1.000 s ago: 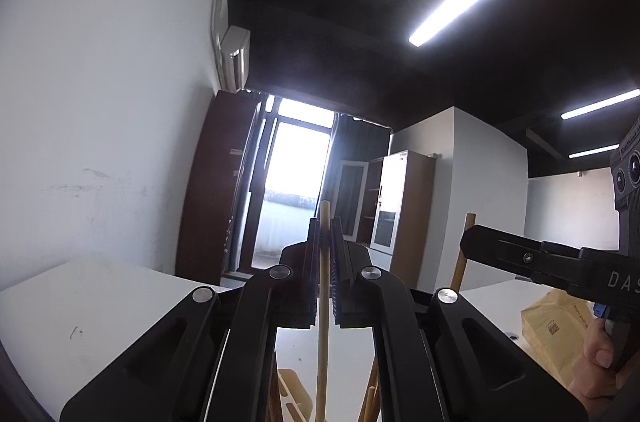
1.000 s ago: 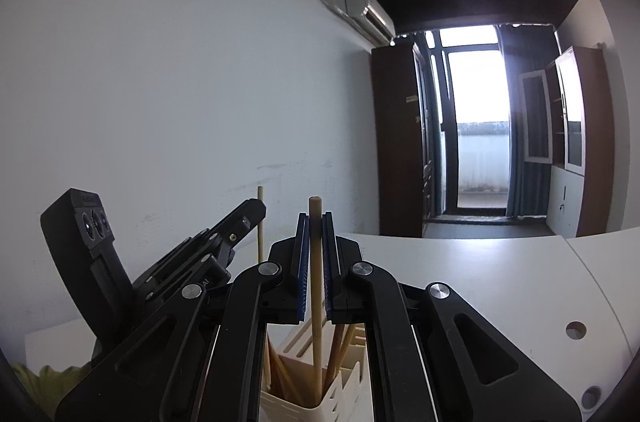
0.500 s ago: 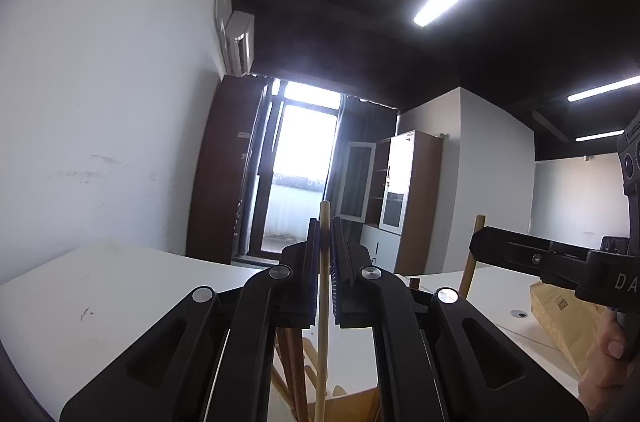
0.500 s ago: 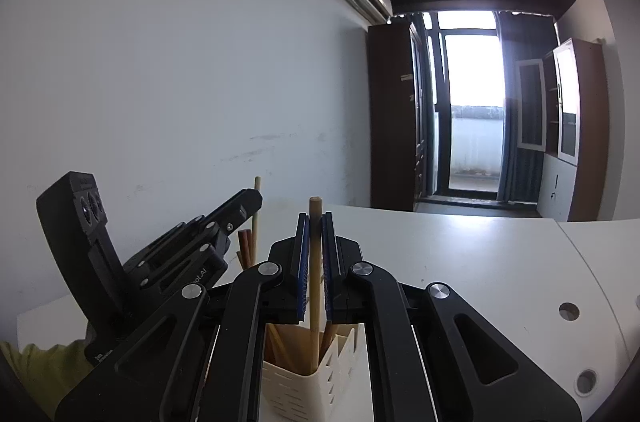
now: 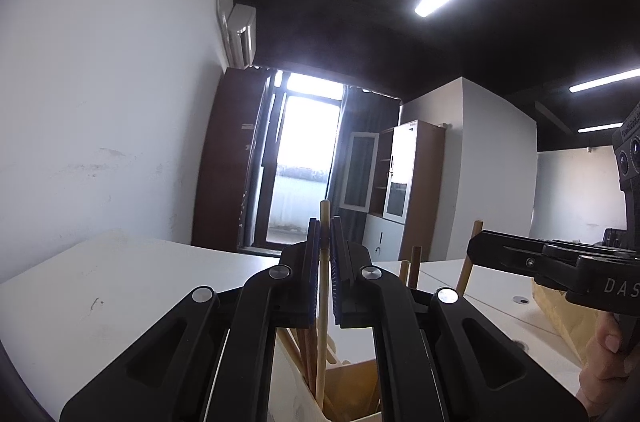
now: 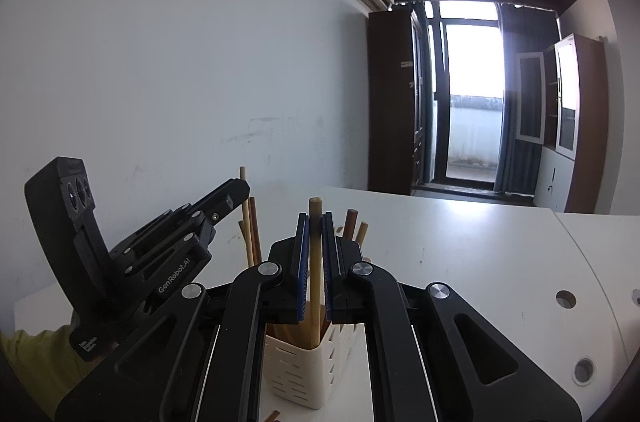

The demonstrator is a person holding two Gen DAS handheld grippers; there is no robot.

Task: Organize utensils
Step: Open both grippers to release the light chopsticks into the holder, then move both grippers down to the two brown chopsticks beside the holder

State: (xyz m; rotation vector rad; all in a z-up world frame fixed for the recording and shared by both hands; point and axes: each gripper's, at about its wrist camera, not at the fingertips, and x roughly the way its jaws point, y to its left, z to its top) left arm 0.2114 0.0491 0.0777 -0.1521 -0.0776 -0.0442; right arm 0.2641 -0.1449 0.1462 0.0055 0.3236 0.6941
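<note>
Left claw [image 5: 325, 222]: low centre of the left wrist view, blue pads pinching a thin pale wooden stick [image 5: 322, 302] that stands upright between them; its tip shows just above the pads and its lower end goes down into the holder.
Left claw seen from the right wrist view [image 6: 236, 192]: reaching in from the lower left, its tip at the same thin stick [image 6: 242, 178], whose top pokes above it.
Right claw [image 6: 315, 222]: low centre of the right wrist view, blue pads pressed onto a thicker brown wooden stick [image 6: 315, 274], upright, top end just above the pads, lower end inside the holder.
Right claw seen from the left wrist view [image 5: 478, 248]: entering from the right edge, with the thicker stick [image 5: 471, 250] leaning at its tip; a hand [image 5: 604, 370] shows beneath it at the lower right.
Utensil holder [image 6: 298, 366]: cream, slotted, standing on the worktop directly under the right claw at bottom centre; in the left wrist view only its pale wall [image 5: 288, 390] shows at the bottom edge.
Other sticks [image 6: 252, 234]: several wooden ones standing in the holder, leaning slightly apart, tops visible left and right of the right claw.
Worktop [image 6: 460, 254]: white, filling the lower right, with round holes near the right edge.
Paper bag [image 5: 556, 314]: brown, on the worktop at the right of the left wrist view, partly hidden behind the right claw.
</note>
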